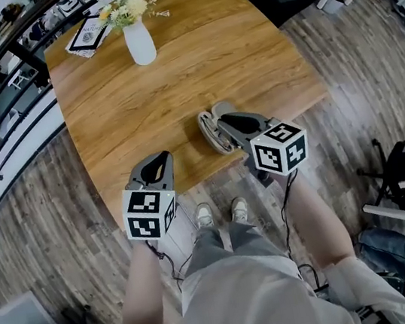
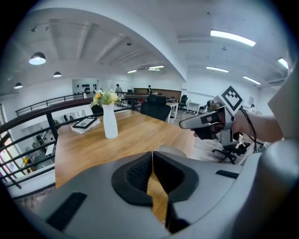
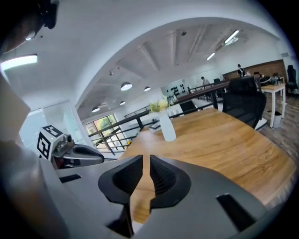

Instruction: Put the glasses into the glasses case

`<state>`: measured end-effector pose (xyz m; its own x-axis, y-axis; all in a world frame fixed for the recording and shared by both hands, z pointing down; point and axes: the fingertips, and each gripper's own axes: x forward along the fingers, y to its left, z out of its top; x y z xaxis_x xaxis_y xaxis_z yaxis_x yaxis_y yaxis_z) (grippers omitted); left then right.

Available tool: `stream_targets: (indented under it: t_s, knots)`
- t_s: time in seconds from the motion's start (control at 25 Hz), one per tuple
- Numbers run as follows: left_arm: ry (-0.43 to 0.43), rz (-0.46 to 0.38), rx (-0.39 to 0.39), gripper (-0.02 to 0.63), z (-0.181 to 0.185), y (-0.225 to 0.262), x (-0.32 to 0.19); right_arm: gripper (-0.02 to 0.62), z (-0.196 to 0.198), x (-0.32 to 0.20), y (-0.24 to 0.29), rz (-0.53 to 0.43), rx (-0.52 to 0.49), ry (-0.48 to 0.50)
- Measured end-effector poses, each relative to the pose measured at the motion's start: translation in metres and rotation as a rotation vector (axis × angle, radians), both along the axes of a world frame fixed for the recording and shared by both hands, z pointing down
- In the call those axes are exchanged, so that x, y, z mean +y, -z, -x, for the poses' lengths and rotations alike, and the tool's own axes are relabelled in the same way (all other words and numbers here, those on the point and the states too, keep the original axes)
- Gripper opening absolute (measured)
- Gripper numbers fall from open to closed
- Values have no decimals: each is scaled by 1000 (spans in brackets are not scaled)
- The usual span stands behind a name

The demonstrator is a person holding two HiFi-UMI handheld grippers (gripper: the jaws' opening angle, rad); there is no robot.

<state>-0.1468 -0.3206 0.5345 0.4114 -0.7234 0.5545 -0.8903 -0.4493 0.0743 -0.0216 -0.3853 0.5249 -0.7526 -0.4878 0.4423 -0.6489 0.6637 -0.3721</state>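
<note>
glasses case lies at the middle of the table's near edge, probably shut, though the right gripper just above it hides part. that gripper's jaws stand a slit apart, nothing between. left gripper hangs over the same edge, jaws pressed together, empty.

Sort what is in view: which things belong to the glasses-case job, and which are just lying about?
Job: case, left gripper, right gripper. No glasses can be seen.
Lying about: vase, flowers, book, chair.
</note>
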Motion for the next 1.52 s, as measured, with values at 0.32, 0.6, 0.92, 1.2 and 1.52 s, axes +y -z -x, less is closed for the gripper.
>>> stream_targets:
  t_s: [0.32, 0.6, 0.92, 1.2, 1.52]
  knots:
    - [-5, -169, 7, 23, -1, 96, 8, 48, -22, 31, 140, -268, -92, -42]
    - [-47, -355, 2, 23, -21, 185, 29, 34, -43, 76, 229, -476, -87, -22]
    - [-62, -511, 8, 23, -41, 256, 62, 26, -78, 119, 294, -605, -133, -73]
    - [-77, -601, 10, 23, -56, 289, 98, 26, -106, 155, 315, -676, -121, -113]
    - [-112, -657, 5, 23, -78, 304, 123, 26, -122, 187, 321, -743, -28, -100]
